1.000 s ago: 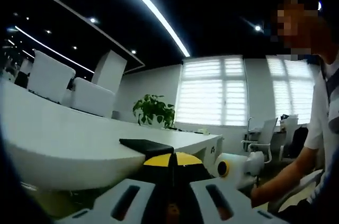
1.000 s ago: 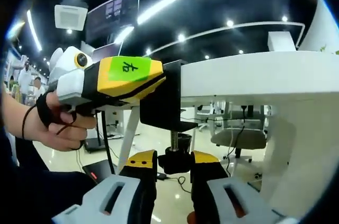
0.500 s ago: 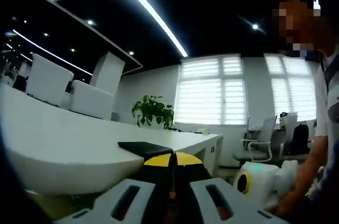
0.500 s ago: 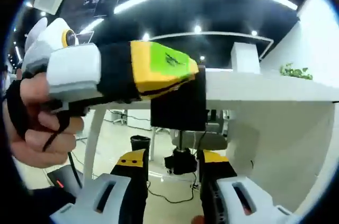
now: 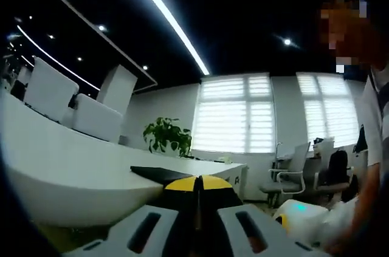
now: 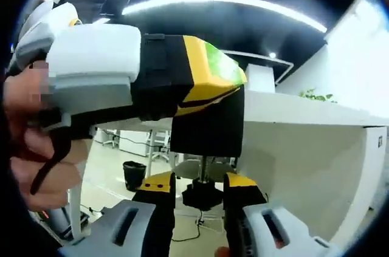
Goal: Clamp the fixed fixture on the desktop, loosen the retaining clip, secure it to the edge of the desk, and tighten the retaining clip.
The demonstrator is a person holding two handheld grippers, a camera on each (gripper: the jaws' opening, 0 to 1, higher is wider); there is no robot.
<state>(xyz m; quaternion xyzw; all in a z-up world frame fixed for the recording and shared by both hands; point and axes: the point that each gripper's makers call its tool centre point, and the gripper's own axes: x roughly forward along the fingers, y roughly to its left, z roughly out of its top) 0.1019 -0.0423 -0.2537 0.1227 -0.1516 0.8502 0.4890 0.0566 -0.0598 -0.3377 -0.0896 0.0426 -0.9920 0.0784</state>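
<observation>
We have the clamp hooked on the desk edge, its black body hanging straight ahead of our right gripper and just above it. The screw runs down from that body toward us, so its long axis points along the line of our right jaws, and the knob at its lower end sits between the two yellow-tipped jaws. They stand close on either side of the knob and look to be pinching it, though we cannot see actual contact. Our right gripper is the nearer one for turning; any tightening means rolling it about the screw's axis.

Our left gripper comes in from the left of the right gripper view and bears on the clamp's top, steadying it against the desk. In the left gripper view its jaws are pressed together with almost no gap; the clamp's flat black top lies just beyond their tips on the desk surface, and whether a thin part is caught between them we cannot tell.

Compared with a second ago, the right gripper view has moved closer in under the desk: the left gripper now looms larger, and the knob stays between our right jaws. In the left gripper view the right gripper has dropped lower at the right.
</observation>
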